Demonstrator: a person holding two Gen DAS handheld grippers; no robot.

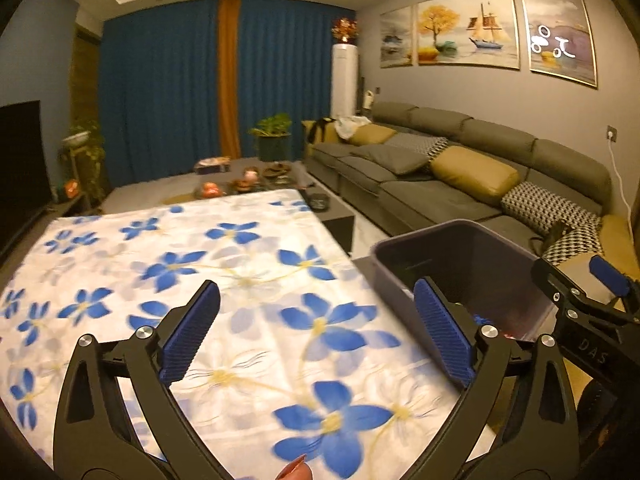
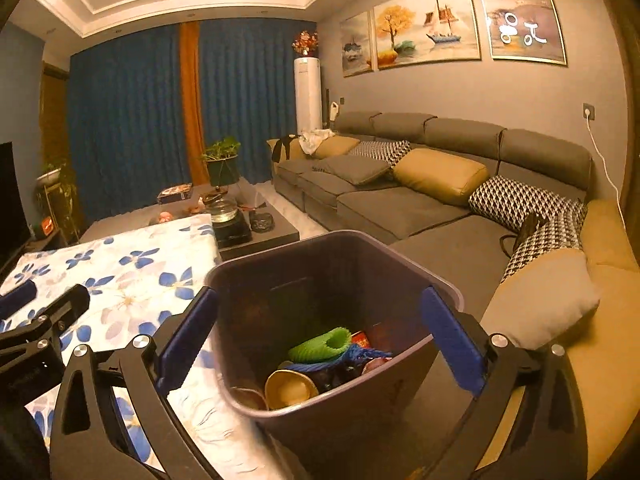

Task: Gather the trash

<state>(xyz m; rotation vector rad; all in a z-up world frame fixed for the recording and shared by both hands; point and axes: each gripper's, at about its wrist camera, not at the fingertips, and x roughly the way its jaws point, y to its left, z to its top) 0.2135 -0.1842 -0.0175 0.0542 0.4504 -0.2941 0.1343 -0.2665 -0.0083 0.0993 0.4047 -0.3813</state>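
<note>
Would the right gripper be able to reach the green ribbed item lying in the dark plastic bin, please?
Probably yes: the right gripper is open and empty, the dark plastic bin has no lid, and the green ribbed item lies on top of the other trash.

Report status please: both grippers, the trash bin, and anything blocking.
Left gripper open, empty, over floral cloth. Right gripper open, empty, above trash bin. Bin holds green piece and cups. Nothing in the way.
</note>
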